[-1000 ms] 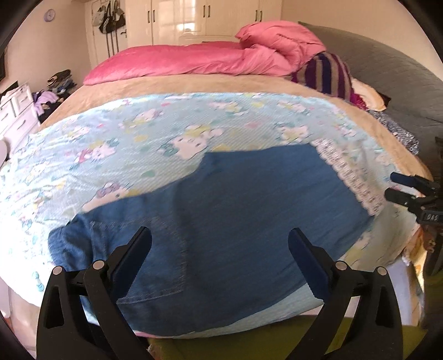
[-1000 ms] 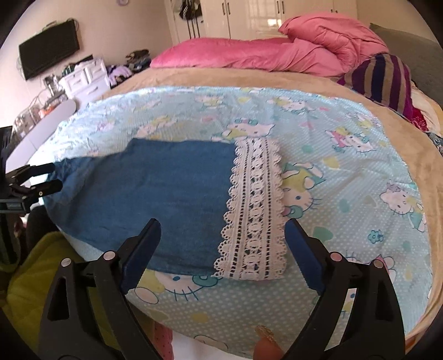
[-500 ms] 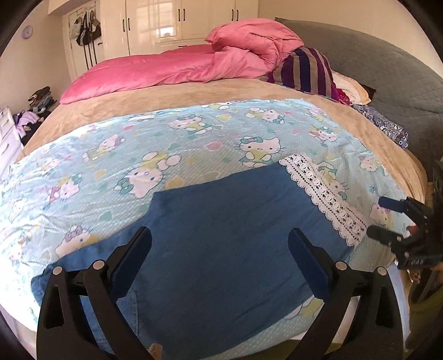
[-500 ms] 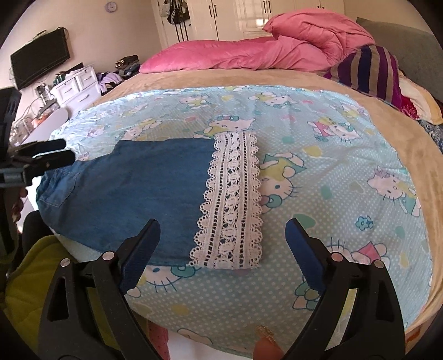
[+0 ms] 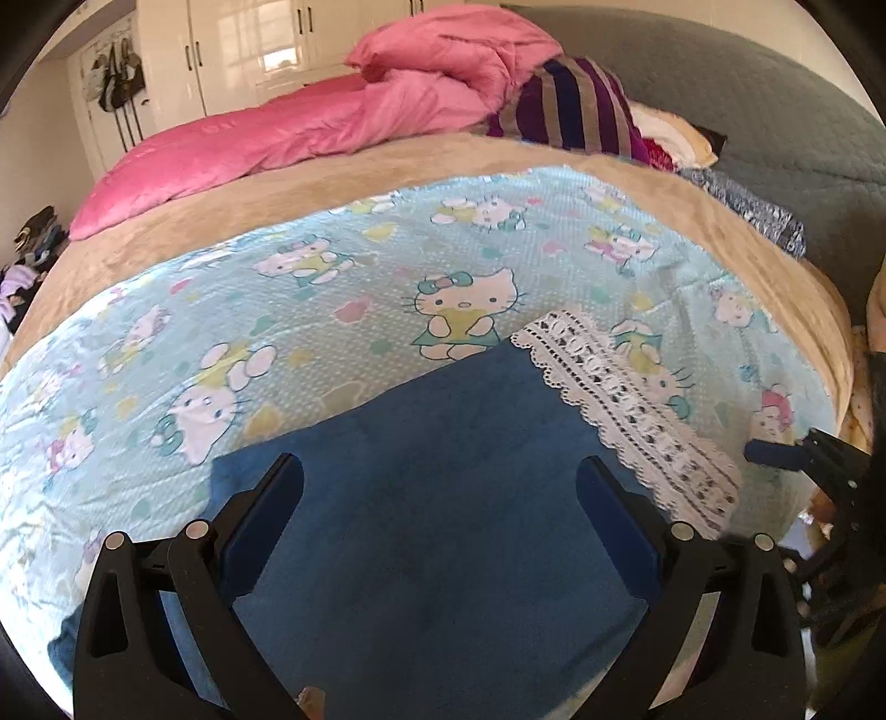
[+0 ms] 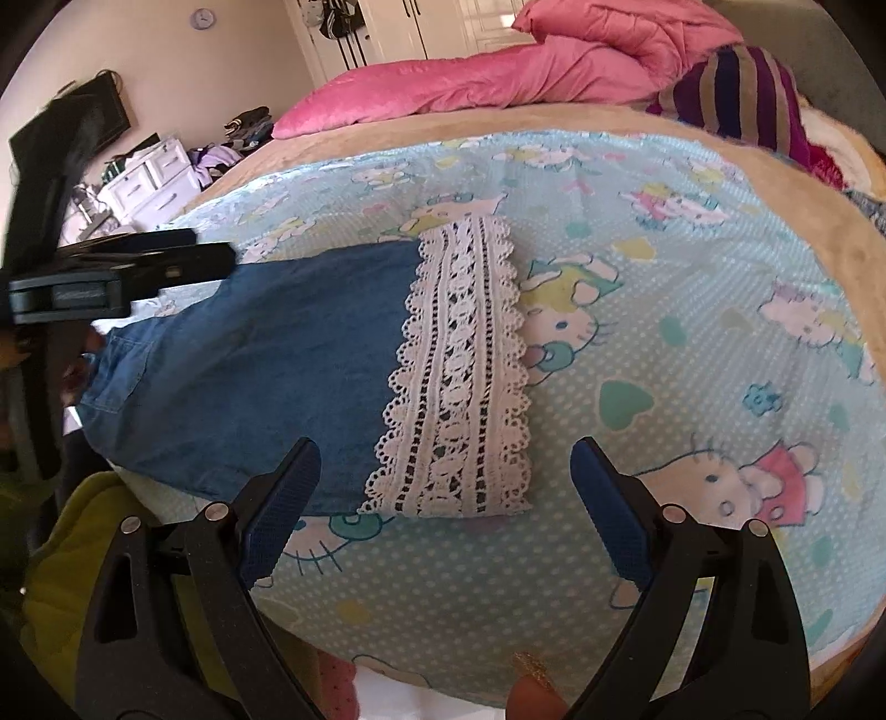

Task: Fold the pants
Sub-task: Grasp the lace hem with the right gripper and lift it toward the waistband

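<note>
On bed sheet [image 6: 692, 343], pants [image 6: 260, 360] flat; left gripper [image 5: 440, 487] spread above them, right gripper [image 6: 446, 471] spread at lace hem [image 6: 459, 376].

The pants [image 6: 260, 360] lie flat on the sheet [image 6: 692, 343] at the bed's near edge, lace cuffs [image 6: 459, 376] rightward; the quilt [image 6: 498, 77] lies behind.

A home bedroom — a bed [image 5: 166, 243] with a cartoon-cat sheet [image 5: 343, 310] and pink duvet [image 5: 310, 127], white wardrobes [image 5: 232, 50] upper left, a drawer chest [image 6: 149, 180] at left.

pants [image 5: 443, 526] waistband behind fingers [image 5: 266, 515]
</note>
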Demonstrator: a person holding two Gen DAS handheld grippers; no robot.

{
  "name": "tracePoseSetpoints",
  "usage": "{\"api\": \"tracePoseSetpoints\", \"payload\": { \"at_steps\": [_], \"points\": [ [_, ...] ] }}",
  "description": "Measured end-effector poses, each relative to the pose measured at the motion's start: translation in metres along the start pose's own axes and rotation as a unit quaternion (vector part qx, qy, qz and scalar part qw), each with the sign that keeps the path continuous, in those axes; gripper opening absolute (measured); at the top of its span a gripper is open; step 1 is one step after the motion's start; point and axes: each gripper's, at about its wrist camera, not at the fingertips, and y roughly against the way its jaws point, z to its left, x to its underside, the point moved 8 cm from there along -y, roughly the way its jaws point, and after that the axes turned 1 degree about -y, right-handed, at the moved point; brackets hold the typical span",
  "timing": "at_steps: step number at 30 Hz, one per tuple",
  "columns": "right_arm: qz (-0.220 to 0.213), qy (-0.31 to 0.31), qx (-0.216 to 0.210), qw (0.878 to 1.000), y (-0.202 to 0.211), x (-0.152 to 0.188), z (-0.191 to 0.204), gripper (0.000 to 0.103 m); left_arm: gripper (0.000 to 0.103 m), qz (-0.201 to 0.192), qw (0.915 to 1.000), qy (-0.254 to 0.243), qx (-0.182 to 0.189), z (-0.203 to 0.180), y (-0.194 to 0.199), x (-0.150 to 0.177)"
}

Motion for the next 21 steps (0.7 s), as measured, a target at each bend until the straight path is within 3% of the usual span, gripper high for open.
{"api": "tracePoseSetpoints", "payload": {
  "at_steps": [15,16,17,21],
  "points": [
    [0.011,-0.052,-0.027,0.998,-0.016,0.006,-0.009,0.086,0.097,0.055,0.9938,-0.062,0.074,-0.022,-0.111,-0.04],
    [0.011,-0.053,-0.031,0.998,-0.017,0.005,-0.009,0.086,0.095,0.063,0.9923,-0.061,0.087,-0.024,-0.117,-0.04],
    [0.013,-0.054,-0.039,0.998,-0.018,0.004,-0.007,0.082,0.087,0.071,0.9898,-0.053,0.111,-0.026,-0.126,-0.038],
    [0.019,-0.059,-0.059,0.996,-0.027,0.004,-0.002,0.077,0.081,0.064,0.9877,-0.053,0.133,-0.031,-0.136,-0.034]
  ]
}}
